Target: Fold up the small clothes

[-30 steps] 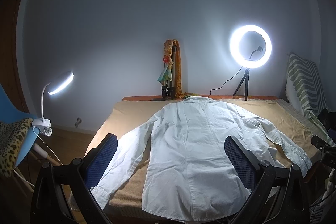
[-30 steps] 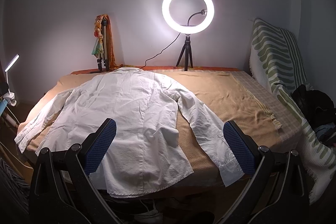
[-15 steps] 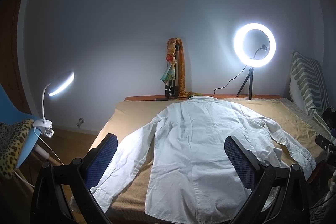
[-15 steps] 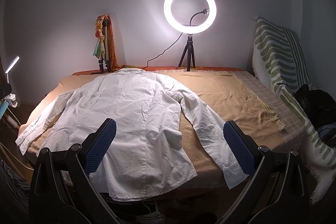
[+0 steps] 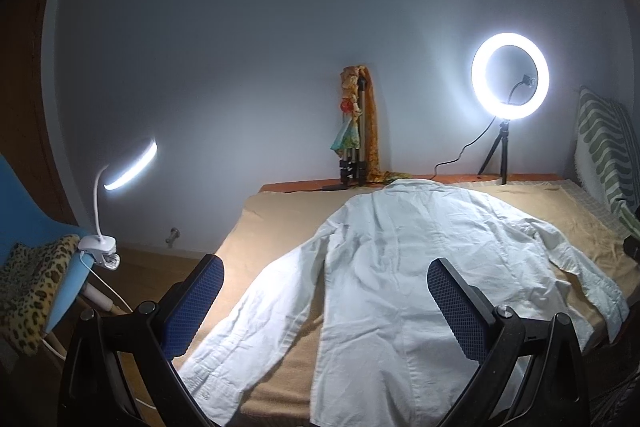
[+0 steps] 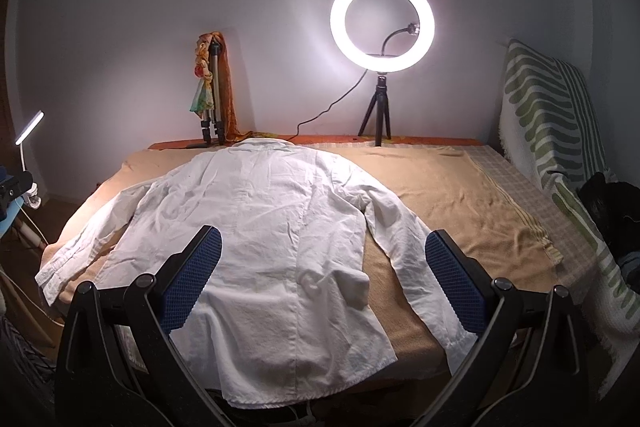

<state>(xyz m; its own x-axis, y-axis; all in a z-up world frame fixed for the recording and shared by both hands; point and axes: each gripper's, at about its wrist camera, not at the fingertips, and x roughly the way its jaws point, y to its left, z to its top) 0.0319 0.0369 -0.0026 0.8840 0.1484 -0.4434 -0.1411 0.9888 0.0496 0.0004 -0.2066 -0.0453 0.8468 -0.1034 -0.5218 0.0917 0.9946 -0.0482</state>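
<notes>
White long-sleeved shirt (image 6: 276, 227) lies spread flat, back up, on the tan-covered bed (image 6: 460, 195), collar toward the wall at the upper middle of the frame, hem at the bottom edge; its long axis runs straight away from both cameras. The right gripper (image 6: 320, 279) and left gripper (image 5: 326, 303) hover above the hem, fingers spread wide, holding nothing. In each view a sleeve angles out toward a lower corner, roughly equally near to its gripper.

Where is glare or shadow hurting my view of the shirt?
Left wrist view: the clip lamp washes out the near sleeve of the white shirt; ring light blooms on the wall. Right wrist view: ring light flares, the shirt is evenly lit, corners dark.
</notes>
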